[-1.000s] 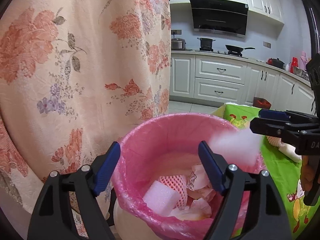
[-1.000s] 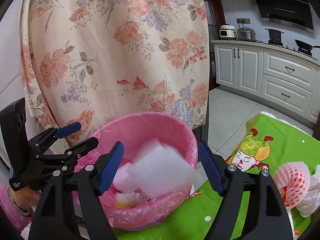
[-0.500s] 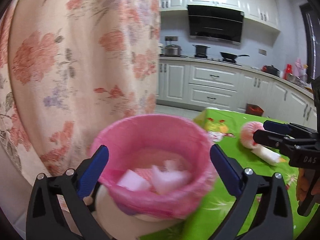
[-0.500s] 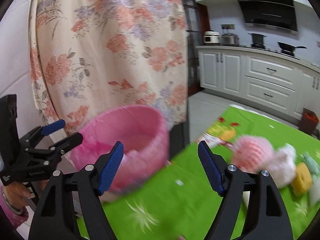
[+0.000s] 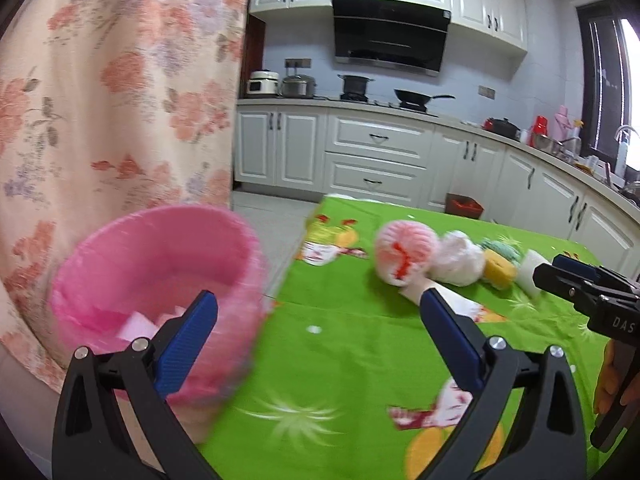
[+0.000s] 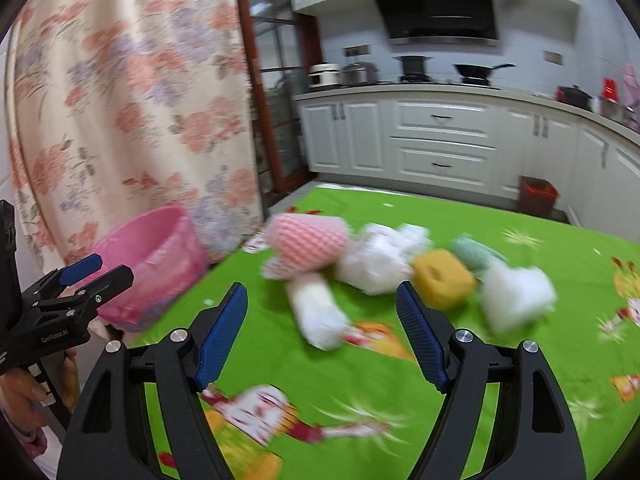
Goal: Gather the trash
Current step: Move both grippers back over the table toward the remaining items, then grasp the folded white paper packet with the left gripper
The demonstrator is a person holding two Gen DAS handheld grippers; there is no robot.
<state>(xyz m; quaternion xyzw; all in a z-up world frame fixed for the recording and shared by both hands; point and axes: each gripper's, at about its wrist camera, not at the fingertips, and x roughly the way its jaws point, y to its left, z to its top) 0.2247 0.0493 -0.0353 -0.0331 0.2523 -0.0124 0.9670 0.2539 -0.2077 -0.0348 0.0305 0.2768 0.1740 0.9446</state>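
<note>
- Left claw (image 5: 318, 328): jaws wide after just opening, nothing between them.
- Right claw (image 6: 322, 322): jaws wide, empty.
- Pink bin (image 5: 156, 280): at desk (image 5: 360, 360) edge.

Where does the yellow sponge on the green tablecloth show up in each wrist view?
Left wrist: yellow sponge at right of centre, far off, past the white wad.
Right wrist: yellow sponge just right of centre, above the right jaw's tip.
Shared landmark: pink foam net, left of the sponge in both.
</note>
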